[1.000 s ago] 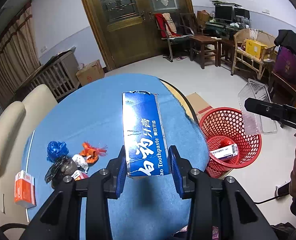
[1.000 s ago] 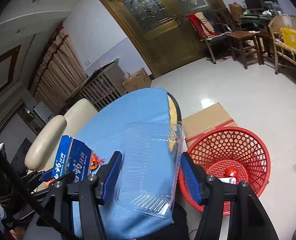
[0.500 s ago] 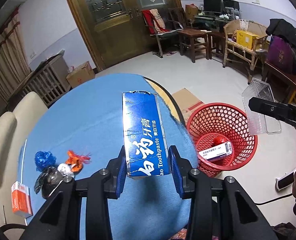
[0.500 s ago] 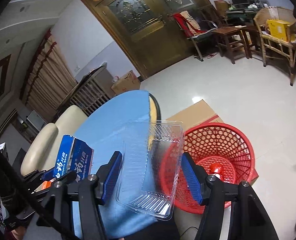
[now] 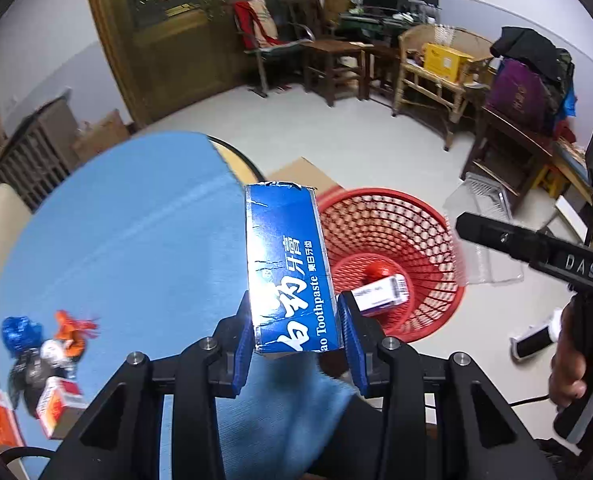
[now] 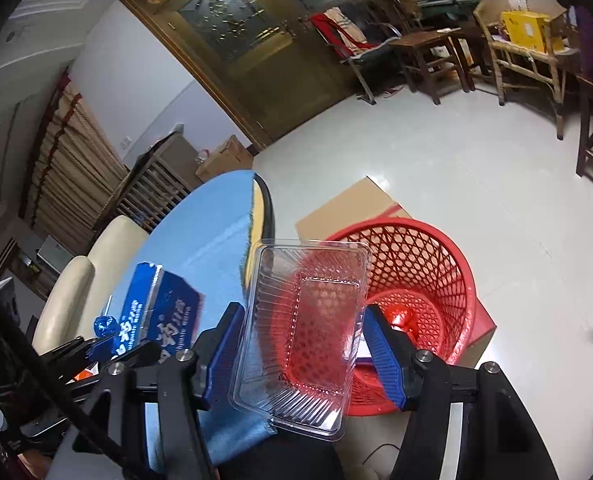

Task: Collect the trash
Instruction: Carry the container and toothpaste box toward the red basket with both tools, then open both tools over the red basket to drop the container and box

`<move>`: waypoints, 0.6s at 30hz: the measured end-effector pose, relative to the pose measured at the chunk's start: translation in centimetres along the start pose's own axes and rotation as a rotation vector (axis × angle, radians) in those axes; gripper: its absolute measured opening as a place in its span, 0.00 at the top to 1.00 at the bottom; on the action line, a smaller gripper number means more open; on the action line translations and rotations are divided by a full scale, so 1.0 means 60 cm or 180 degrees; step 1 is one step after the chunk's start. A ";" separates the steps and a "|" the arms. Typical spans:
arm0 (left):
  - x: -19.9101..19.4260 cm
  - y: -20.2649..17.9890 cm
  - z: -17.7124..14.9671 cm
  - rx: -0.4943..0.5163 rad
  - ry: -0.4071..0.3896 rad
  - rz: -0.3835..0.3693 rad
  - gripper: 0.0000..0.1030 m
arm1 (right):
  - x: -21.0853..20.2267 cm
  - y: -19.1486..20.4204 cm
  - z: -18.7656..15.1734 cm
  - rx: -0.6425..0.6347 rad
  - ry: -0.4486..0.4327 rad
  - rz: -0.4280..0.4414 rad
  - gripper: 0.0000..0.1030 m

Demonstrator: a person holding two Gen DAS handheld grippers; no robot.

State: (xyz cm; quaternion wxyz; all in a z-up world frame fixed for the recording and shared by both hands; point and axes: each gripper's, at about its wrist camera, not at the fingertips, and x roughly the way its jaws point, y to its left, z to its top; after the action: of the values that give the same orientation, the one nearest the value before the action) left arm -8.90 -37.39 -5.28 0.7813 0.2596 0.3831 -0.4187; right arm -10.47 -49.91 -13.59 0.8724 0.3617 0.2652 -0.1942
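While both hands hold tools over the table point(image 5: 108, 240) edge, left claw point(image 5: 296, 320) is clamped on a blue toothpaste box point(image 5: 288, 264), box end poking out above the red basket point(image 5: 424, 240) rim. Right claw point(image 6: 304, 344) is clamped on a clear plastic tray point(image 6: 304, 320), held over the basket point(image 6: 428, 264). Basket stands on the floor beside the table, a small white box point(image 5: 380, 294) inside. Further trash point(image 5: 44, 344) lies on the blue cloth, far left.
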 end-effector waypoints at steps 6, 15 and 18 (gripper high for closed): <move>0.046 -0.030 0.016 0.0116 0.0165 -0.0237 0.59 | 0.014 -0.034 -0.008 0.0160 0.0113 -0.0081 0.37; 0.082 -0.065 0.035 0.0291 0.0247 -0.0279 0.59 | 0.030 -0.071 -0.020 0.0352 0.0258 -0.0158 0.36; 0.089 -0.070 0.037 0.0333 0.0261 -0.0255 0.56 | 0.034 -0.075 -0.021 0.0379 0.0296 -0.0150 0.36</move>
State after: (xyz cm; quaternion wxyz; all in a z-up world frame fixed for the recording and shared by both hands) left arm -9.75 -43.62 -8.71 0.7330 0.3015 0.4025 -0.4581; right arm -11.66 -52.25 -17.91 0.8313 0.4152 0.3018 -0.2131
